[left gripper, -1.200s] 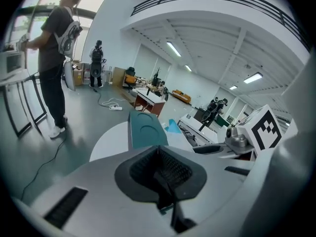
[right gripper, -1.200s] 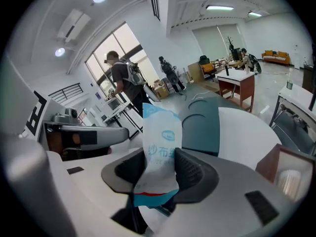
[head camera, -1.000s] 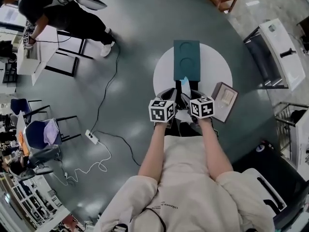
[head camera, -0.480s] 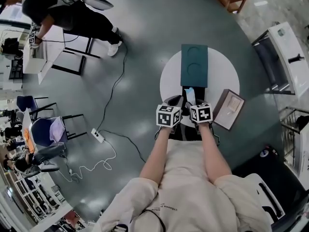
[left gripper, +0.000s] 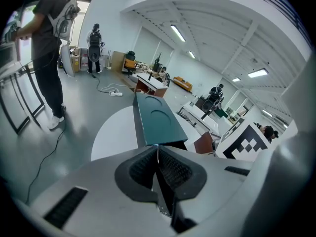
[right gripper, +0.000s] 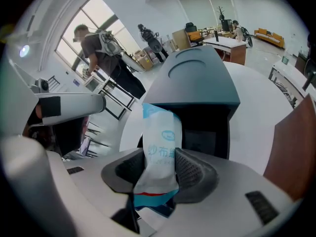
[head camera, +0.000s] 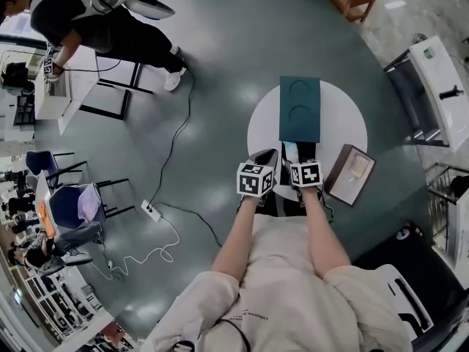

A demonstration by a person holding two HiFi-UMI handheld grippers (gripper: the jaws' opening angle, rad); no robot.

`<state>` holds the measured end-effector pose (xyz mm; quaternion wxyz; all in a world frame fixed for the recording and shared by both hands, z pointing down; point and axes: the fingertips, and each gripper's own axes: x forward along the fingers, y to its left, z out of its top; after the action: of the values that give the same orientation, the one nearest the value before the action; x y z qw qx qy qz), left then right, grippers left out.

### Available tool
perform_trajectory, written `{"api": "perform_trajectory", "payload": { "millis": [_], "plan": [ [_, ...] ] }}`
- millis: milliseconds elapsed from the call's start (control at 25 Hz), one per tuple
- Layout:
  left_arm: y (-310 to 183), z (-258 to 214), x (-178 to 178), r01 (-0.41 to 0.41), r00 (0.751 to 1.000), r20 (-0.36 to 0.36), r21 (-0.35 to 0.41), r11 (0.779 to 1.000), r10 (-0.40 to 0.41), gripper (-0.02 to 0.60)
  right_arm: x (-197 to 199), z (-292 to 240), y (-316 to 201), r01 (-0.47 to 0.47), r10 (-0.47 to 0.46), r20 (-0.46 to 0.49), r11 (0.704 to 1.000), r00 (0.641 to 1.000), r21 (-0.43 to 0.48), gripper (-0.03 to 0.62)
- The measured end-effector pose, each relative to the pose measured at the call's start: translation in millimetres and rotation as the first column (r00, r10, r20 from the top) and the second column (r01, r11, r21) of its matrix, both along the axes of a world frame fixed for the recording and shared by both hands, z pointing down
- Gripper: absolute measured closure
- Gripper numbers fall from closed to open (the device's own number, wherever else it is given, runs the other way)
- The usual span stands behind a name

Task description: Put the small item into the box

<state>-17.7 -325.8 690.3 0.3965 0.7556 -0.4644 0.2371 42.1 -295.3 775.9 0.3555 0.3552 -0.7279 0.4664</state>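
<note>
Moved: both tools stand closer side by side than a second ago, and the packet's tip is nearer the box's near end.
Right tool (right gripper: 159,156): closed on a white-and-blue printed packet (right gripper: 160,132), which stands upright between the ribbed pads, its top above them and its blue-and-red bottom edge below.
Left tool (left gripper: 158,154): jaws pressed together with nothing between them; it is just left of the right tool (head camera: 292,152).
Packet, head view (head camera: 290,149): just short of the box, over the table.
Box (right gripper: 197,78): straight ahead of the right tool, dark teal, two round recesses in its top; a dark opening under that top faces the tool.
Table (head camera: 341,119): round and white, under the box and both tool tips.
Brown tray (head camera: 350,176): right of the right tool at the table's rim, with a pale insert.
Person (head camera: 95,20): well off to the left, standing at a white stand.
Cable (head camera: 172,145): on the grey floor left of the table.
</note>
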Motion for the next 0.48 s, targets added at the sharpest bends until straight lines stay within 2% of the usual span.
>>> {"api": "perform_trajectory", "payload": {
  "millis": [200, 480],
  "plan": [
    [-15.9, 6.3, -10.1, 0.017, 1.0, -0.012, -0.005, 1.0, -0.017, 0.56, -4.2, 11.2, -9.4, 0.02, -0.02, -0.023, 1.0, 1.0, -0.004, 0.385],
    [-25.1, 15.6, -20.7, 0.027, 0.999, -0.022, -0.027, 0.999, -0.028, 0.56, -1.5, 17.4, -14.1, 0.091, -0.094, -0.153, 0.995, 0.984, -0.03, 0.384]
  ]
}}
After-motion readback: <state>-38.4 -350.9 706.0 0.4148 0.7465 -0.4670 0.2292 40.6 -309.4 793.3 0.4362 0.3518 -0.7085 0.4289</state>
